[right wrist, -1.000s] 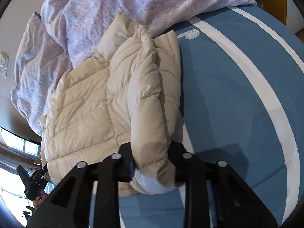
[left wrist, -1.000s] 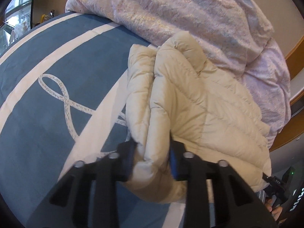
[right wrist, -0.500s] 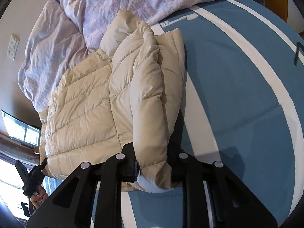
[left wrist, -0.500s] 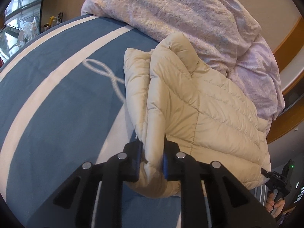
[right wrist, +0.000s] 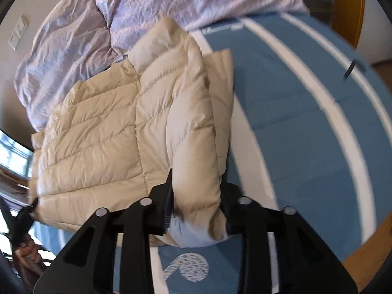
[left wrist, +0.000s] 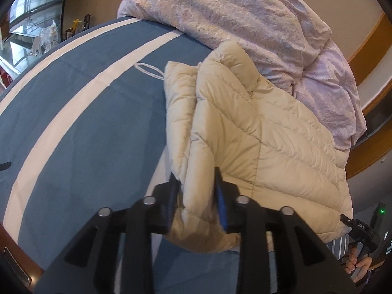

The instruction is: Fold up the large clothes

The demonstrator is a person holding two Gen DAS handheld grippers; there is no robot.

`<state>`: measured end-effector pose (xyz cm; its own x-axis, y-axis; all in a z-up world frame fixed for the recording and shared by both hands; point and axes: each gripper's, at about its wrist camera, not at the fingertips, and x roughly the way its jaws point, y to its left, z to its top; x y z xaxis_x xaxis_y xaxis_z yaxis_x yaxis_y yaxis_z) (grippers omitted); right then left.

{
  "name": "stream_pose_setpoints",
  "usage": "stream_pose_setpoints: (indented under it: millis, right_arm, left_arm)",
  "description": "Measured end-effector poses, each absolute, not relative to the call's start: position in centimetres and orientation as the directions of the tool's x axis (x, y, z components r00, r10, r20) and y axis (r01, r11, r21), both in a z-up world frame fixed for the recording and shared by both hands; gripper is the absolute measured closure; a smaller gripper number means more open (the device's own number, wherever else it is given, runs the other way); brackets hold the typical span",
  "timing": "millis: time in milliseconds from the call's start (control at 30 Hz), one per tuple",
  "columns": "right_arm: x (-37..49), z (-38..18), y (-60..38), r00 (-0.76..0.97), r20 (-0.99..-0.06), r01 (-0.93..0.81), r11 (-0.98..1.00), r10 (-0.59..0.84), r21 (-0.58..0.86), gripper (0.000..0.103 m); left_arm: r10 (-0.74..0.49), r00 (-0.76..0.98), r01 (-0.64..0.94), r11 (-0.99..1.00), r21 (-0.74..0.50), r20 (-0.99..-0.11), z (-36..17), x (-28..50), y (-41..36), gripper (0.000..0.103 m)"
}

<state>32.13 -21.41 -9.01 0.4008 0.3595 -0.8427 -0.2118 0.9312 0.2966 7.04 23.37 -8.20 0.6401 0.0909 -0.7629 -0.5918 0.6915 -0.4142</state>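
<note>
A cream quilted puffer jacket (left wrist: 264,142) lies folded on a blue bedspread with white stripes (left wrist: 80,127). My left gripper (left wrist: 196,191) is shut on a thick fold at the jacket's near edge. In the right wrist view the same jacket (right wrist: 110,142) spreads to the left, and my right gripper (right wrist: 196,196) is shut on a bulging fold at its near right edge. The pale lining shows under that fold. The other gripper shows at the edge of each view, right (left wrist: 362,230) and left (right wrist: 17,220).
A crumpled lilac duvet (left wrist: 245,24) is piled behind the jacket, touching its far end; it also shows in the right wrist view (right wrist: 85,36). A wooden bed frame edge (right wrist: 367,252) runs at the lower right. A window with shelf clutter (left wrist: 36,29) is far left.
Both grippers have pulled back toward me with the jacket's edge still held, so more bedspread and the bed's edge show. The jacket has slid away from the duvet.
</note>
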Motion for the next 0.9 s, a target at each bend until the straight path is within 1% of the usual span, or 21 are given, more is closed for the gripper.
stream_pose_setpoints:
  millis: [33,67,100,133,167,200,233,300,433,500,567,767,900]
  right_arm:
    - [32.0,-8.5,-21.1,0.429,-0.840,-0.215,0.941,0.332,0.262,0.060]
    - [31.8,-7.8,-20.8,0.464,-0.832,-0.221,0.949,0.304,0.224,0.050]
    - [31.6,-7.0,-20.3,0.502,-0.818,-0.229,0.955,0.280,0.187,0.043]
    - [31.4,-6.5,-20.0,0.528,-0.807,-0.234,0.959,0.264,0.161,0.041]
    - [31.2,-5.8,-19.5,0.556,-0.794,-0.238,0.962,0.246,0.131,0.041]
    - [30.9,-5.0,-18.8,0.582,-0.777,-0.249,0.962,0.241,0.113,0.041]
    - [30.8,-4.6,-18.3,0.589,-0.764,-0.267,0.956,0.262,0.122,0.041]
    - [30.4,-4.2,-17.1,0.575,-0.749,-0.326,0.932,0.328,0.157,0.041]
    - [29.2,-4.9,-12.4,0.509,-0.752,-0.454,0.873,0.419,0.179,0.042]
    - [28.8,-5.5,-10.2,0.477,-0.759,-0.498,0.848,0.443,0.182,0.047]
    - [28.2,-5.9,-8.6,0.455,-0.765,-0.525,0.831,0.456,0.183,0.050]
    - [27.7,-6.4,-6.8,0.465,-0.761,-0.531,0.831,0.452,0.169,0.051]
    - [27.8,-7.8,-6.0,0.454,-0.784,-0.532,0.835,0.423,0.142,0.051]
  left_arm:
    - [0.094,0.638,-0.596,0.688,-0.413,-0.765,-8.2,7.0,23.5,0.064]
    - [0.100,0.631,-0.602,0.688,-0.405,-0.769,-8.1,7.0,23.5,0.060]
    - [0.101,0.631,-0.603,0.688,-0.404,-0.770,-8.0,7.0,23.6,0.053]
    - [0.106,0.626,-0.606,0.689,-0.397,-0.773,-7.9,7.0,23.7,0.044]
    - [0.110,0.623,-0.610,0.688,-0.393,-0.775,-7.8,7.0,23.8,0.040]
    - [0.115,0.622,-0.613,0.687,-0.390,-0.775,-7.7,7.1,23.9,0.034]
    - [0.116,0.621,-0.616,0.684,-0.390,-0.776,-7.6,7.1,24.1,0.029]
    - [0.114,0.621,-0.621,0.676,-0.397,-0.776,-7.5,7.3,24.4,0.025]
    - [0.108,0.614,-0.633,0.659,-0.406,-0.782,-7.6,7.9,25.1,0.020]
    - [0.103,0.610,-0.637,0.653,-0.409,-0.786,-7.7,8.3,25.3,0.020]
    - [0.099,0.604,-0.642,0.649,-0.409,-0.791,-7.8,8.6,25.5,0.020]
    - [0.098,0.599,-0.645,0.648,-0.405,-0.795,-7.9,9.4,26.0,0.020]
    - [0.094,0.596,-0.647,0.645,-0.407,-0.798,-8.0,9.9,26.4,0.019]
